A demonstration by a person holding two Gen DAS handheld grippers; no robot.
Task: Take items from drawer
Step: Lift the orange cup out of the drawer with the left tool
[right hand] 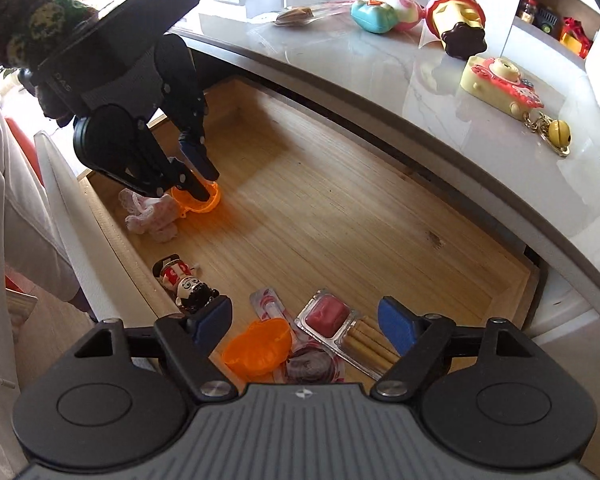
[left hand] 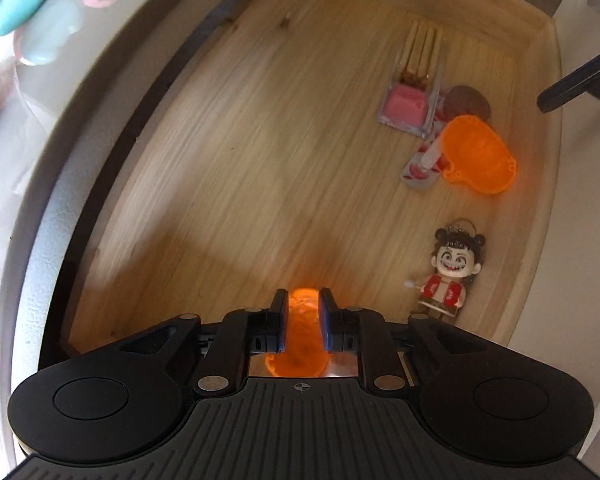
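Left tongs [left hand: 303, 312] astride an orange shell [left hand: 302, 320], right tongs [right hand: 306, 326] spread and empty.
I doubt the pads grip yet; lifting now may drop the shell onto the drawer [right hand: 340, 208] floor near its front edge.

The drawer [right hand: 340, 208] is pale wood with a plain grain, smooth and faintly sheened. Above the drawer, the bench [right hand: 380, 64] is glossy white marbled stone that mirrors the toys on it. In the drawer, both orange cups [right hand: 260, 346] are clear shiny plastic. Beside the near cup, the snack tray [right hand: 328, 314] is clear glossy plastic. The doll [left hand: 446, 268] looks like hard painted plastic. A pink knitted cloth [right hand: 152, 216] lies soft and rough by the far cup. The left tongs [left hand: 303, 312] are matt black plastic with blue pads.
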